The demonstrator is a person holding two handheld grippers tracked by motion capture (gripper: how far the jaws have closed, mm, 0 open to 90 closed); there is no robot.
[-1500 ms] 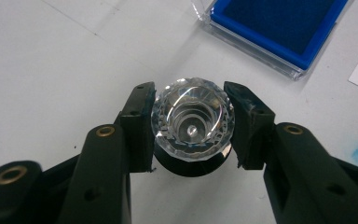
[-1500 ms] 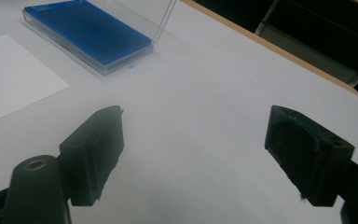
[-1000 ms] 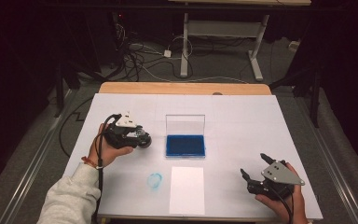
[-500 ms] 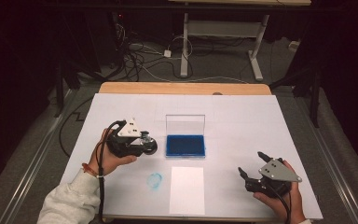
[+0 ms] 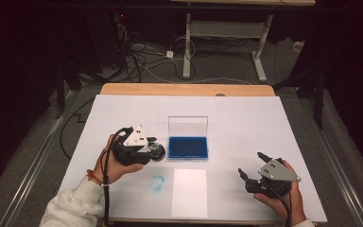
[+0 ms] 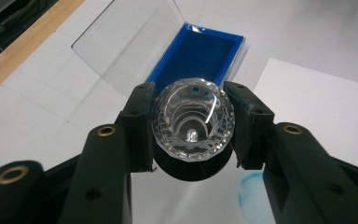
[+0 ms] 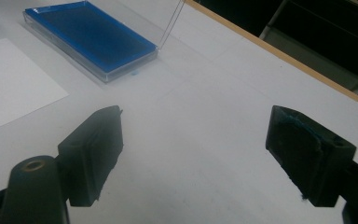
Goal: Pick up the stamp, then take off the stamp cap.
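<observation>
My left gripper point(image 5: 154, 151) is shut on a round stamp point(image 6: 193, 116) with a clear faceted top and a black base. It hovers just left of the open blue ink pad point(image 5: 187, 147), whose blue tray point(image 6: 196, 53) lies straight beyond the jaws in the left gripper view. The pad's clear lid point(image 5: 187, 126) stands upright behind it. My right gripper point(image 5: 250, 164) is open at the table's front right with nothing between its jaws point(image 7: 193, 140). The ink pad point(image 7: 88, 35) lies far off to its upper left.
A white paper sheet point(image 5: 189, 191) lies in front of the ink pad. A blue ink mark point(image 5: 157, 183) stains the white table top point(image 5: 246, 123) left of the sheet, below the stamp point(image 6: 256, 196). Cables and desk legs lie on the floor beyond the table's far wooden edge point(image 5: 184, 89).
My left gripper has carried the stamp to the right, closer to the ink pad's left edge. The right gripper has stayed nearly still.
</observation>
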